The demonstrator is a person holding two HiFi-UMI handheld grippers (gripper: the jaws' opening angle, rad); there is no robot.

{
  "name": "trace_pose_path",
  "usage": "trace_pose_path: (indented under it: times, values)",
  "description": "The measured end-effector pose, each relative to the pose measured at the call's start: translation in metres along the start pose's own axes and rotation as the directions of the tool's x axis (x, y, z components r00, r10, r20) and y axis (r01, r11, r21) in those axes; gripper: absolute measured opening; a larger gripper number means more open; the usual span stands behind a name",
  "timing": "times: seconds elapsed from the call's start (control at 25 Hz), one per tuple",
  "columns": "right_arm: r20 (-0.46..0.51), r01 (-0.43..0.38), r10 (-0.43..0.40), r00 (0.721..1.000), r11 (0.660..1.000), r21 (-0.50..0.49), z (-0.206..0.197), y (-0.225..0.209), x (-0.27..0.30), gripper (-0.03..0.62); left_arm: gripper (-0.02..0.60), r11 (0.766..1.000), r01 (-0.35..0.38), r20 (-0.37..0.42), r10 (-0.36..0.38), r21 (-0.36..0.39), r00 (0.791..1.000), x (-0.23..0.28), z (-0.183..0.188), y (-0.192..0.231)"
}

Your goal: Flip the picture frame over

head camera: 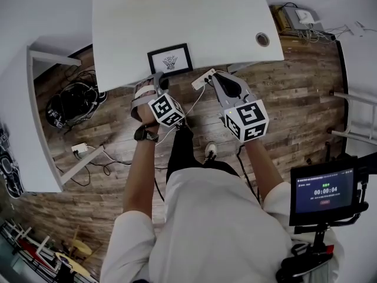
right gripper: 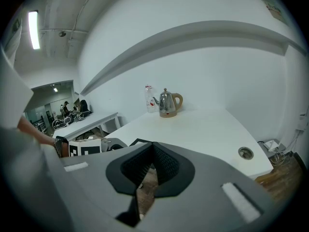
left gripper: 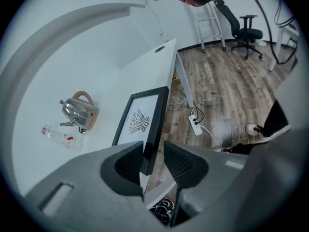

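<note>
Nearest us, the left gripper [left gripper: 153, 151] points steeply down at the near rim of the table [head camera: 206, 16]. Its jaws stand wide apart and straddle the corner of the picture frame [left gripper: 140, 120] that lies closest to it. The black rail of that corner sits in the gap. We see a sliver of space on the floor side, so we read the pads as not yet clamped, though on the other side we cannot tell contact for sure.

The right gripper [right gripper: 152, 146] hangs just beside it, over the power strip [head camera: 203, 78] at the table's rim. Its 2 pads meet at the tips with nothing between them. It is apart from the frame and clearly the farther of the 2 hands.

The frame lies flat, print side up, hard by the near rim of the table. In the head view its long axis runs roughly along that rim, slightly skewed. From the left gripper the frame extends away and to the right.

We judge that the coming flip turns on this: the grip is at 1 end of the near long rail. Lifting there would swing the frame about its far long side, with the far end unsupported.

Beyond the frame the tabletop is bare until the kettle [left gripper: 79, 111] at the back.
</note>
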State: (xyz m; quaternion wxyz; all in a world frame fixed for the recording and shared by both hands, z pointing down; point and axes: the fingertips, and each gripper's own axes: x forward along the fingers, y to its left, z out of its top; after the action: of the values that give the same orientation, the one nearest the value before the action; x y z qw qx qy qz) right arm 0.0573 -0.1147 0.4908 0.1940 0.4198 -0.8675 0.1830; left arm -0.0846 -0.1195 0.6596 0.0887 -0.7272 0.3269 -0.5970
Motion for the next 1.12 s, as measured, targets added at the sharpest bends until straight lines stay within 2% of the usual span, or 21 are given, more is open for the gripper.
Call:
trace_pose_path:
  times: [0.12,0.4,1.12]
  values:
    - [-0.004,0.003,-0.003,1.000,1.000,0.004,-0.001,-0.001,0.001,0.002,0.107,1.000,-0.012,-0.006,0.013,0.019,1.000,-0.001,0.001,0.003]
    - [-0.009,0.000,0.000,1.000,1.000,0.017,-0.005,0.000,0.002,0.002,0.092,0.997,-0.017,-0.002,0.017,0.072,1.000,-0.003,0.004,0.002]
    - [-0.008,0.009,-0.009,1.000,0.999,0.037,-0.005,-0.005,0.004,0.002,0.086,0.996,0.040,0.062,-0.044,0.079,0.997,-0.016,0.019,0.002]
